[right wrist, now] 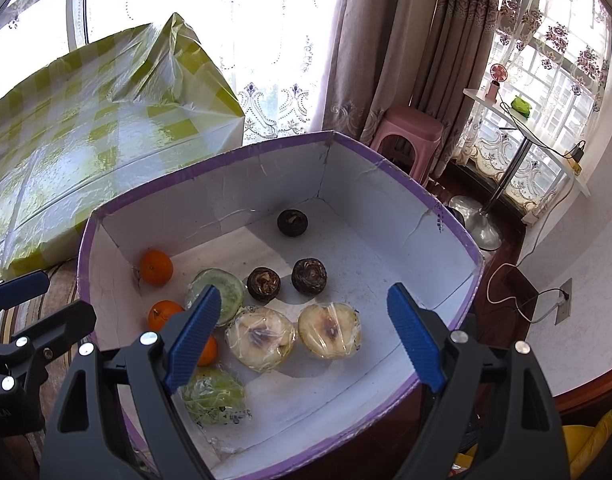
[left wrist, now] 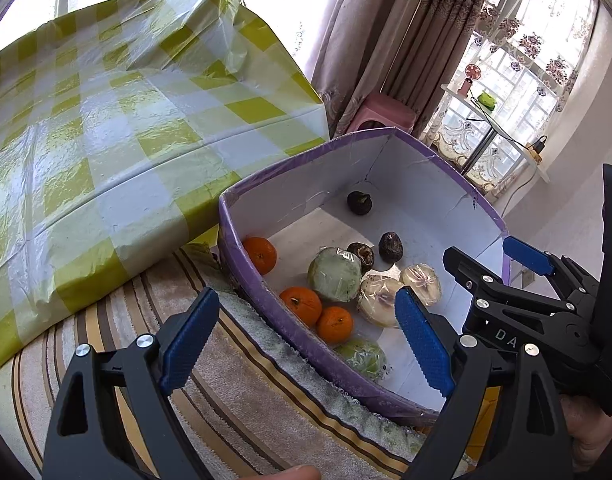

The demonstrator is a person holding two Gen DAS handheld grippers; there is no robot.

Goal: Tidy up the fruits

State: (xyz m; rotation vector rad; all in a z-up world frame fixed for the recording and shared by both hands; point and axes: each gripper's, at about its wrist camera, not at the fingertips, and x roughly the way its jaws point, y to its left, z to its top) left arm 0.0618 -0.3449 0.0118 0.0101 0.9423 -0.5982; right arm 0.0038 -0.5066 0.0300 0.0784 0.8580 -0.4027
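Note:
A white cardboard box (right wrist: 385, 208) with a purple rim holds several fruits. Three oranges (right wrist: 156, 267) lie along its left side, and three dark round fruits (right wrist: 309, 276) lie further back. Near the middle are two pale halved fruits (right wrist: 260, 338) in cling film, with two green wrapped fruits (right wrist: 214, 396) beside them. My right gripper (right wrist: 306, 338) hovers open over the box's near half, with nothing between its blue pads. My left gripper (left wrist: 306, 340) is open and empty over the box's (left wrist: 306, 184) near left rim. The right gripper (left wrist: 493, 260) shows at the right of the left wrist view.
The box rests on a striped cloth (left wrist: 246, 380). A table under a yellow-green checked plastic cover (left wrist: 106, 140) stands to the left. Behind are curtains, a pink stool (right wrist: 413, 132) and a white side table (right wrist: 525, 128) with a small fan. A hand (left wrist: 585, 432) holds the right gripper.

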